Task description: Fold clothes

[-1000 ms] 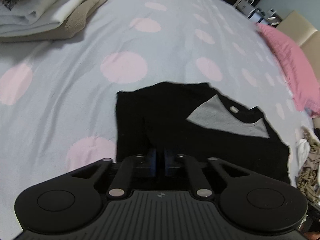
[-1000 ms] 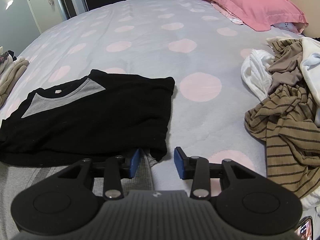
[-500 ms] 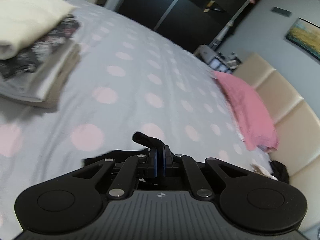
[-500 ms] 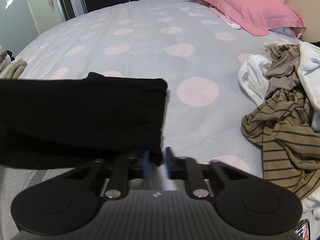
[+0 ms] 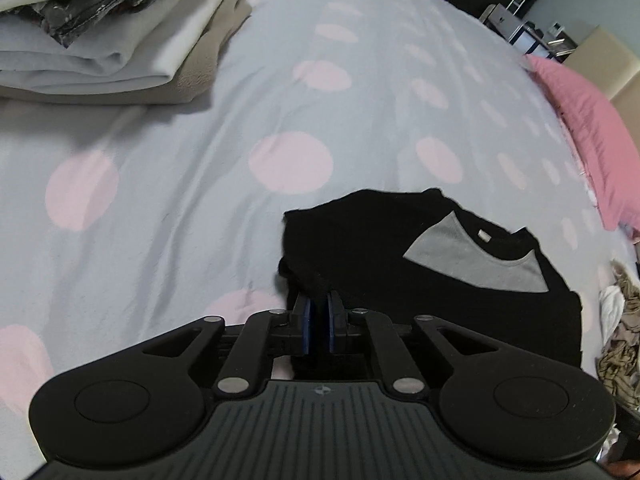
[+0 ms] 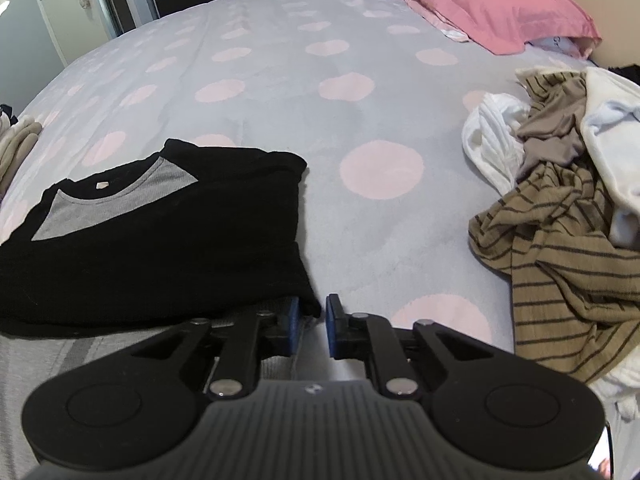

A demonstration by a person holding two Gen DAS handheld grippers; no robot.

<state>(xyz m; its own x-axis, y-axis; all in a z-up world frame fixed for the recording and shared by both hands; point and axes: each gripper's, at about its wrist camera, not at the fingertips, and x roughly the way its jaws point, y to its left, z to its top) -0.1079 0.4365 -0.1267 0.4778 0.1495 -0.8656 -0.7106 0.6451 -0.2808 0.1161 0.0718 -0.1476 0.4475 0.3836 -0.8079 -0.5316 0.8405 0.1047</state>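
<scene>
On the spotted bed (image 6: 280, 60), the left tool (image 5: 318, 312) pinches the black top (image 5: 420, 280) at its near-left corner; the right tool (image 6: 312, 320), slightly parted, straddles its near-right corner, seemingly steadying a fold.

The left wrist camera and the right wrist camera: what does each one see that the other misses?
Only the left wrist view shows the whole stack of folded clothes and the left gripper, its fingers pinching the black shirt. Only the right wrist view shows the door and the right gripper, slightly open at the shirt's corner. Both show the shirt, the pink pillow, the pile of unfolded clothes and the dotted bedspread.
</scene>
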